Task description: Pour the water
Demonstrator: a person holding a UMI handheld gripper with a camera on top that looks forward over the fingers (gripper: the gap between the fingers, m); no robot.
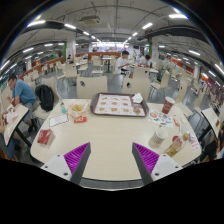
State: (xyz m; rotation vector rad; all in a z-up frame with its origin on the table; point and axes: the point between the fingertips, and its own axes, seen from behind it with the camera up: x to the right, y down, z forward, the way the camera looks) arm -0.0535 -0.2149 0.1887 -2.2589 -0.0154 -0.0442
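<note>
My gripper (112,158) hangs above the near part of a beige table (105,135), open, its magenta pads far apart with only bare tabletop between them. Just beyond the right finger stands a white cup (160,135), with a tan container (176,146) next to it on its right. Farther back on that side is a brown cup (167,104). I cannot make out any water in them.
A dark tray (118,104) of small pastries lies at the table's far side. To the left are a small box (77,108), a paper (58,119) and a red item (44,136). A seated person in blue (22,92) and a backpack (45,96) are at the left; chairs and tables fill the hall behind.
</note>
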